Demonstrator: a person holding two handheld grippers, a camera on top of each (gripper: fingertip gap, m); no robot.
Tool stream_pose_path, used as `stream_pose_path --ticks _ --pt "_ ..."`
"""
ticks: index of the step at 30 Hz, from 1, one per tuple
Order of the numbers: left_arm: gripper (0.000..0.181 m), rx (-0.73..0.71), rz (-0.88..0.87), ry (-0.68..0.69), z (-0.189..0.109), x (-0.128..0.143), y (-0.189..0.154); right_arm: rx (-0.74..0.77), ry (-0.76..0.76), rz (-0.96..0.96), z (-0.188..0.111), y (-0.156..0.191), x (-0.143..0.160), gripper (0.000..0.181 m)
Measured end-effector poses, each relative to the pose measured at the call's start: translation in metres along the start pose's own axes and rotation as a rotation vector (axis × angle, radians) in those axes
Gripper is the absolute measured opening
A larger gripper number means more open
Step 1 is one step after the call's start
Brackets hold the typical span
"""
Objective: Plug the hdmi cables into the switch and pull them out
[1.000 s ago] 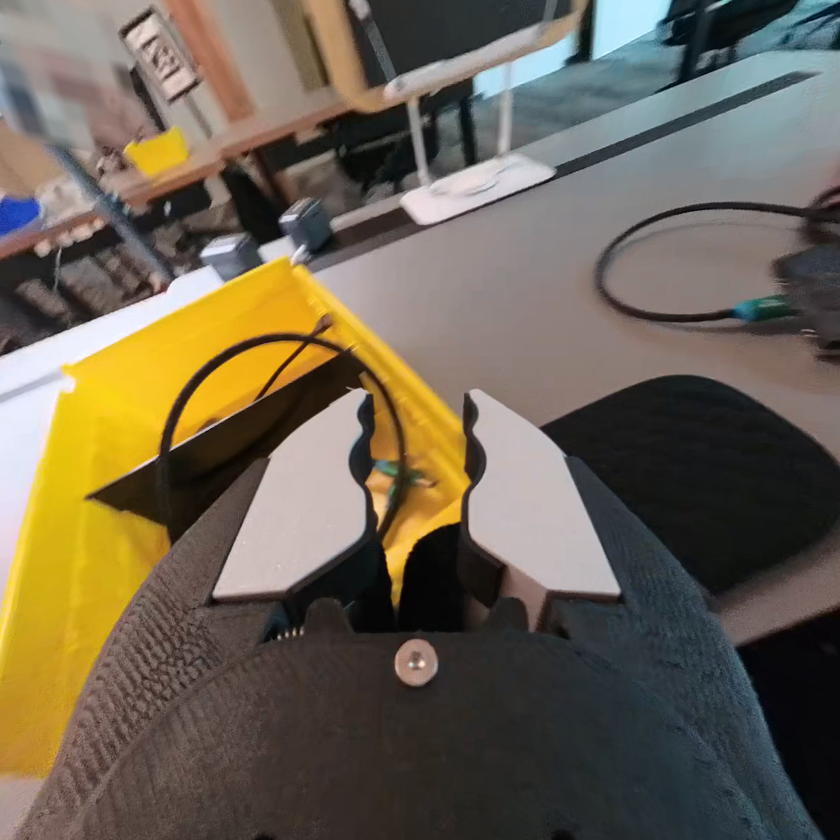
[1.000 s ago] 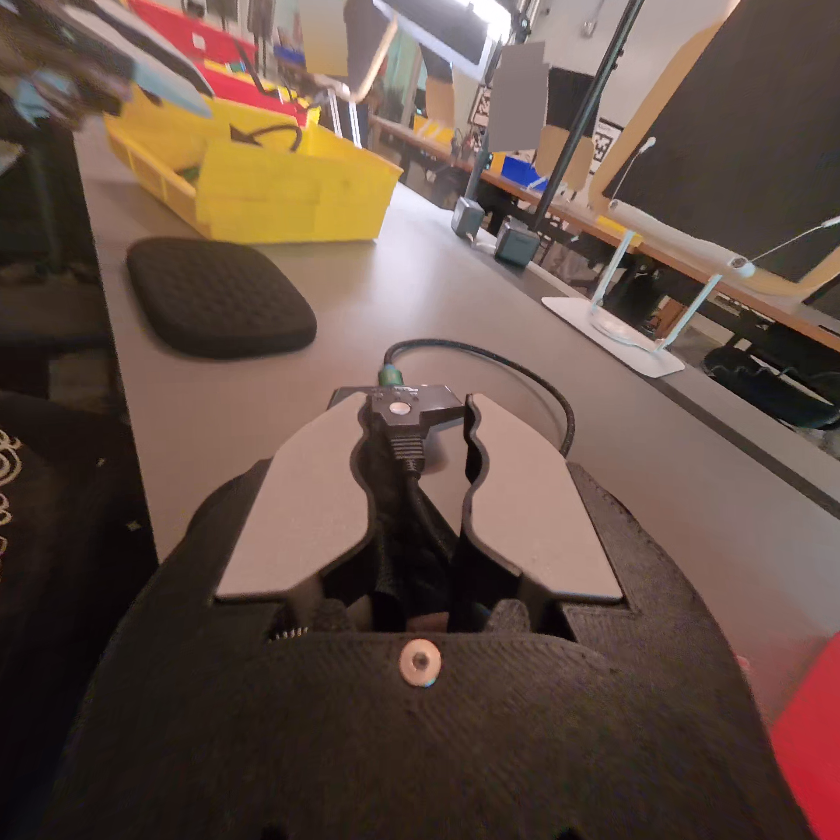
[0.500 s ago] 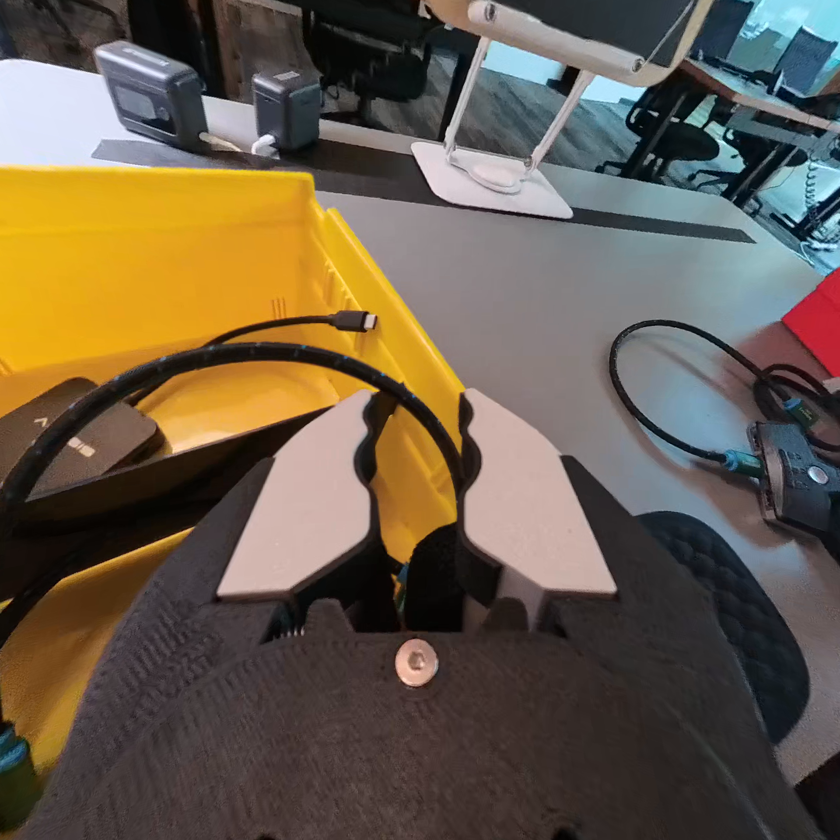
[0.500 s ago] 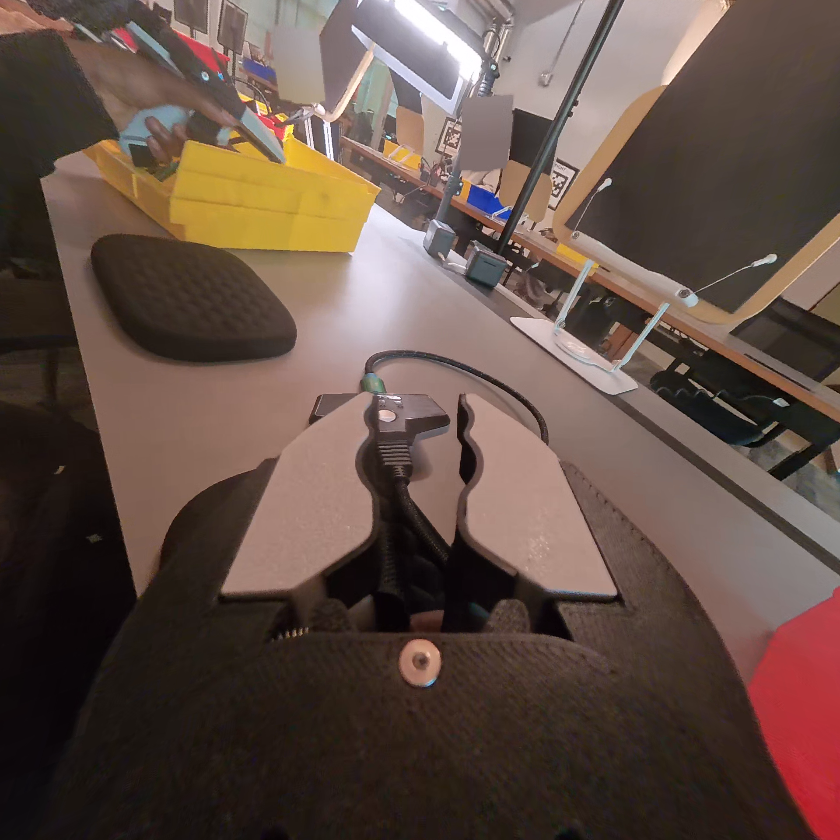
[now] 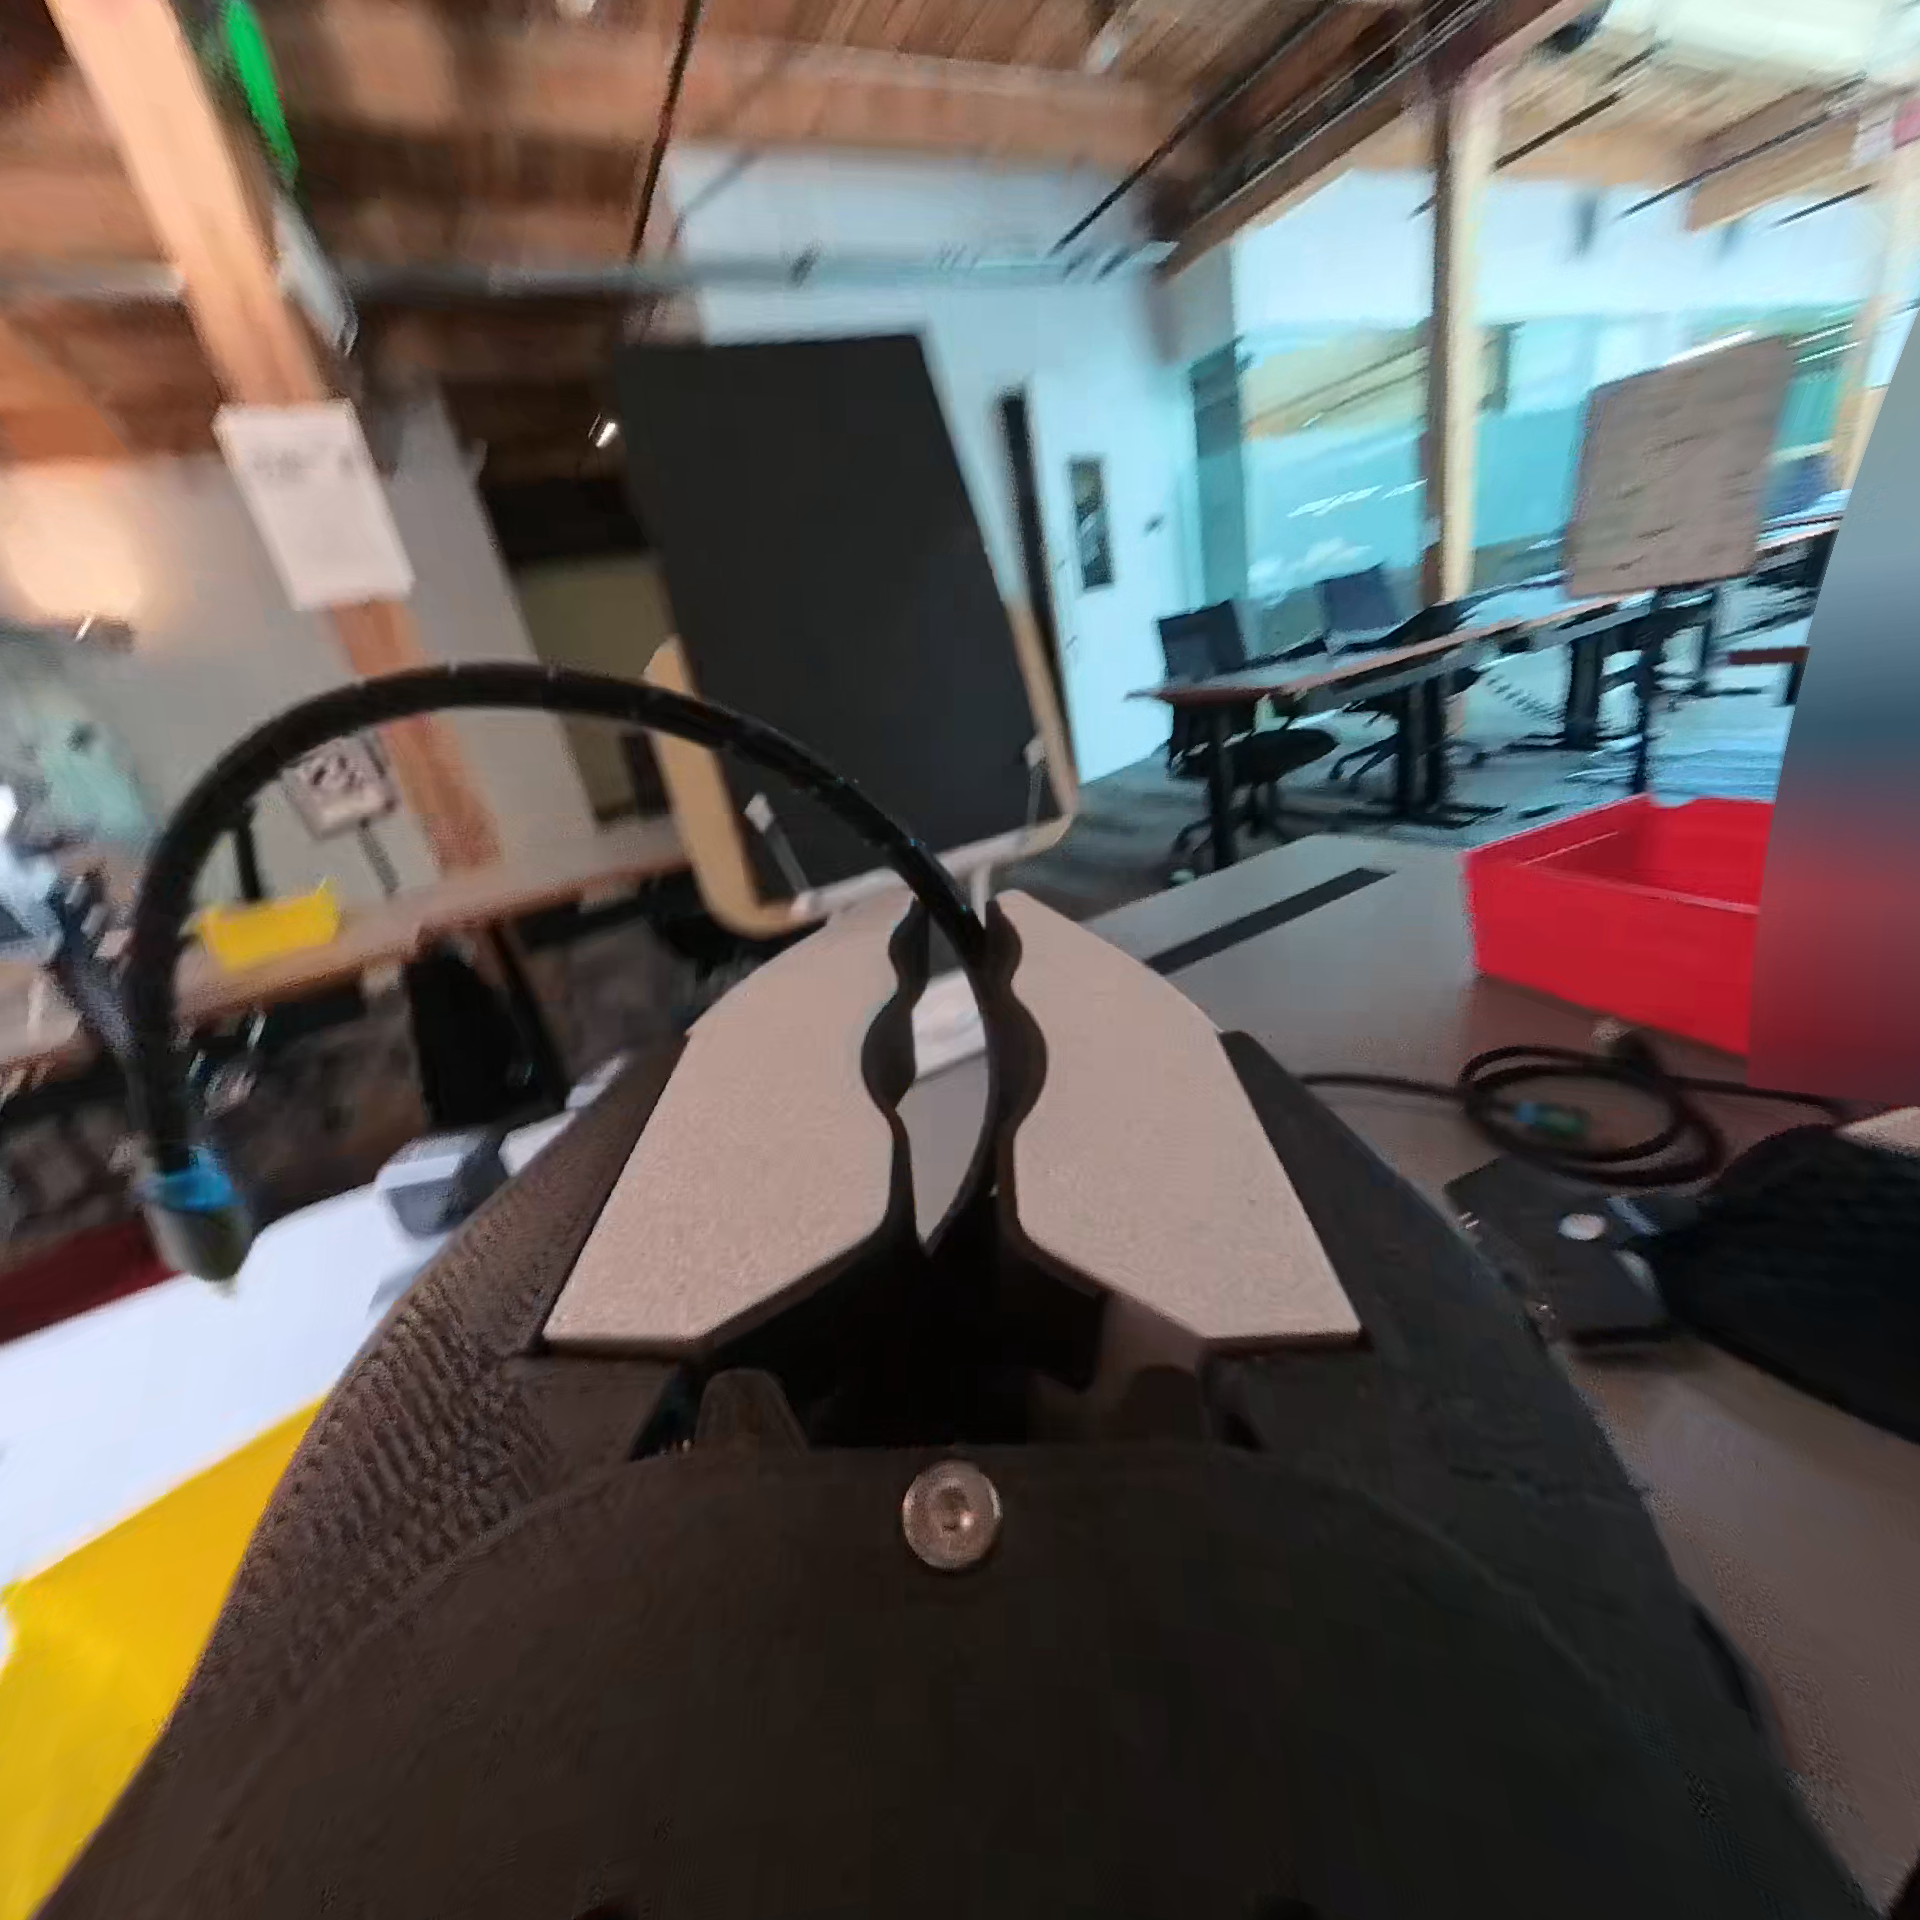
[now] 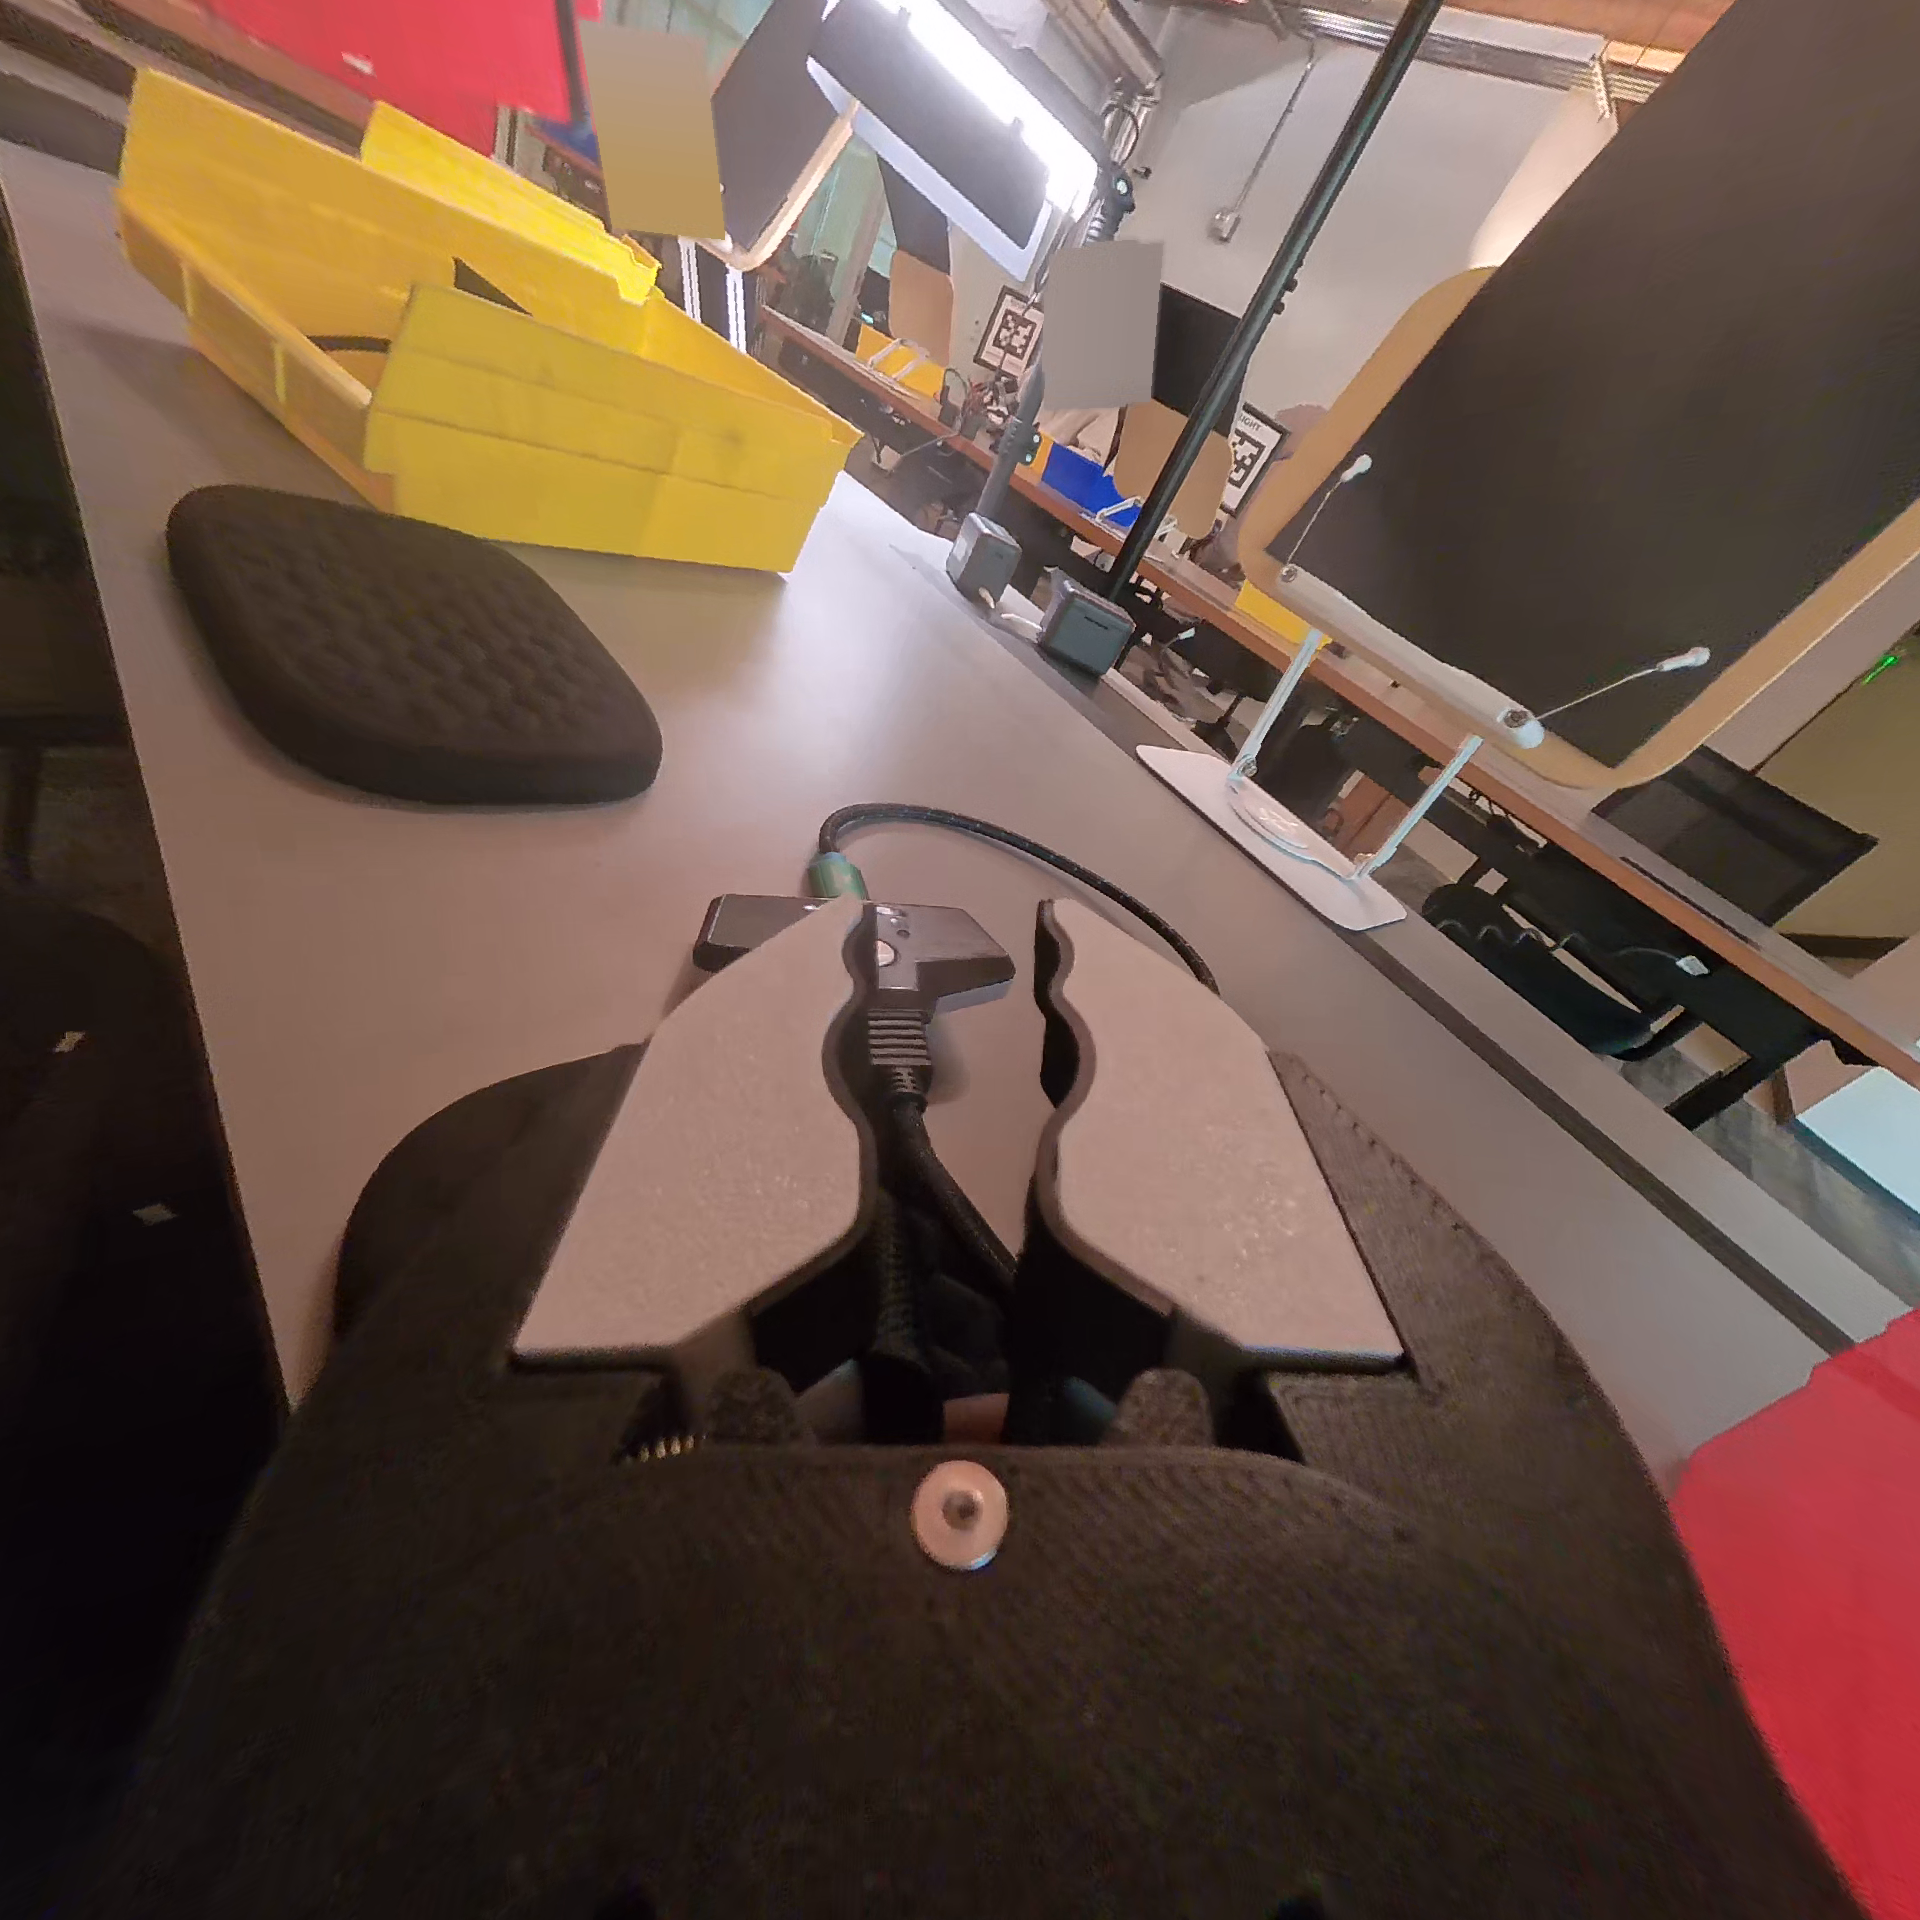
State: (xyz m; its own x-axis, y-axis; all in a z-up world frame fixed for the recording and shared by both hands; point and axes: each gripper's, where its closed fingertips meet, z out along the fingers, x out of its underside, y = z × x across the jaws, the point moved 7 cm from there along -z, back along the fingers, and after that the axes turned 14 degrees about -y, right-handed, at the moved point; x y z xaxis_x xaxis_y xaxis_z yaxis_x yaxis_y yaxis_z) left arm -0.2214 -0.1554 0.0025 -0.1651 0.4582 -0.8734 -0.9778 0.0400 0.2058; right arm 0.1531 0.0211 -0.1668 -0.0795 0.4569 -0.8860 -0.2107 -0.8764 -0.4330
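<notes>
The left gripper (image 5: 951,925) is squeezed on a bendy black cable (image 5: 540,691) up above the switch (image 6: 914,951), best held by its hard plug, while the right gripper (image 6: 940,925) sits apart around the switch.

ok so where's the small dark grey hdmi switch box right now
In the right wrist view the small dark grey hdmi switch box lies on the grey table, just ahead of the right gripper, right of the black textured pad.

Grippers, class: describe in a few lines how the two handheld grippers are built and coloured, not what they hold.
Left gripper and right gripper match: flat grey fingers with wavy black inner edges, on a textured black body with one silver screw at its centre.
</notes>
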Motion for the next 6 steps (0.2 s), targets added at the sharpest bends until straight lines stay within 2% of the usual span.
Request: stream_pose_path --ticks 3,6 --pt "0.008 0.147 -0.021 -0.119 0.010 -0.020 -0.038 -0.024 -0.027 -0.020 0.003 0.005 -0.005 0.035" --pt "0.008 0.307 -0.192 -0.221 0.015 -0.022 -0.074 -0.089 -0.218 0.029 0.011 0.022 -0.024 0.048"
